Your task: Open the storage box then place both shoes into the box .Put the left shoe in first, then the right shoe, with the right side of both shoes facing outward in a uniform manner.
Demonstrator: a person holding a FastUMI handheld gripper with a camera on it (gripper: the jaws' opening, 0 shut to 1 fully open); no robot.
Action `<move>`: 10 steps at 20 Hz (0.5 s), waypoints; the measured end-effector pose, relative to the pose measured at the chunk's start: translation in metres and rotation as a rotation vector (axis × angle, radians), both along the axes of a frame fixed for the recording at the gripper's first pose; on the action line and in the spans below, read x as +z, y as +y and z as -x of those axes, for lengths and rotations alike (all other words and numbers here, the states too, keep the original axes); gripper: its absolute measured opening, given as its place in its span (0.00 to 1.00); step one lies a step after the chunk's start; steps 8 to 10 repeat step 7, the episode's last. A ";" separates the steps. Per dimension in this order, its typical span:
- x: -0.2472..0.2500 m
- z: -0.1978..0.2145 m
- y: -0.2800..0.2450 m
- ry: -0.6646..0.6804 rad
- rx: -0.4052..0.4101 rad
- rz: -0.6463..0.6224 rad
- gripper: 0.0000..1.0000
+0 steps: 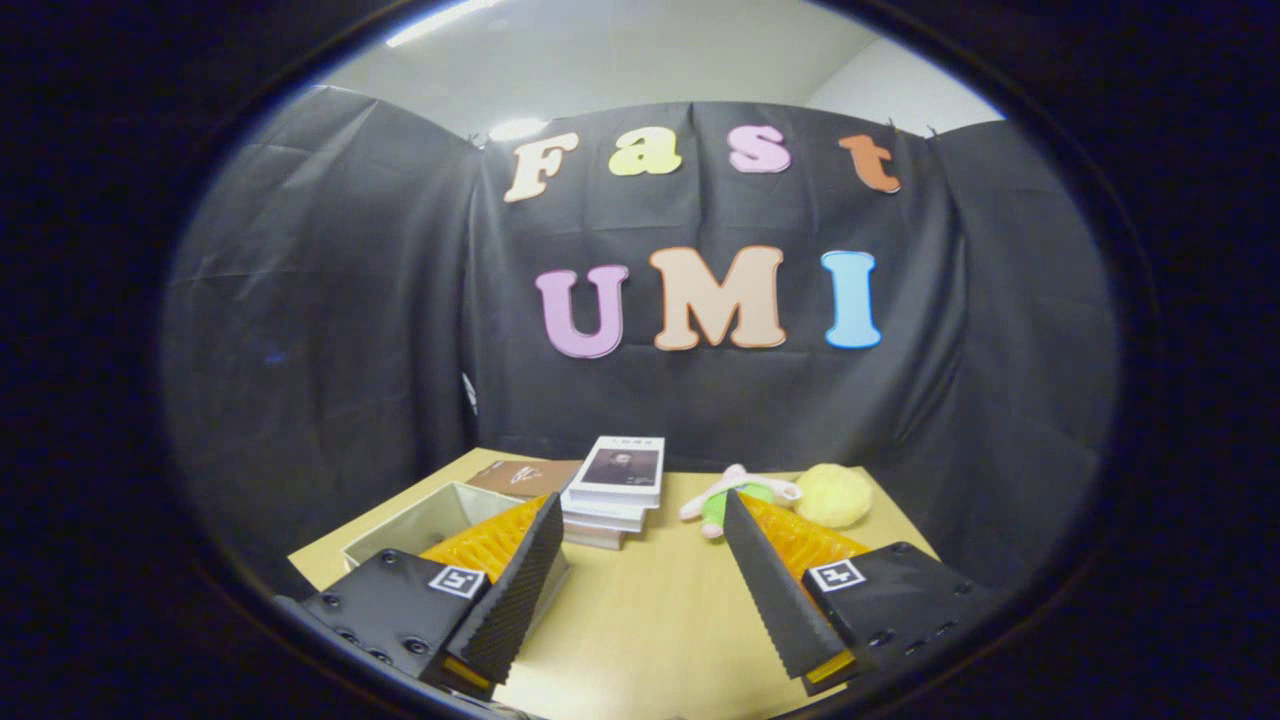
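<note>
My gripper (640, 545) is open, its two fingers spread wide above the wooden table (660, 620) with nothing between them. An open-topped pale box (425, 520) stands on the table at the left, partly hidden behind the left finger (520, 590); I cannot see what lies inside it.
A stack of books (615, 488) lies just beyond the fingers at the middle of the table. A brown flat item (525, 477) rests behind the box. A soft toy (735, 495) and a yellow plush ball (833, 495) sit beyond the right finger near the back wall.
</note>
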State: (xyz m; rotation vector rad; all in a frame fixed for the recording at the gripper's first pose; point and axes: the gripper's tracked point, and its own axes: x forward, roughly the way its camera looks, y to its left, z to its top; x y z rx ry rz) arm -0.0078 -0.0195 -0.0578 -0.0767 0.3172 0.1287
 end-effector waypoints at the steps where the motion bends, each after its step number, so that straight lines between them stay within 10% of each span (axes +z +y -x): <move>1: 0.003 0.001 -0.011 -0.017 -0.013 0.006 1.00; 10: 0.027 0.009 -0.065 -0.136 -0.083 0.030 1.00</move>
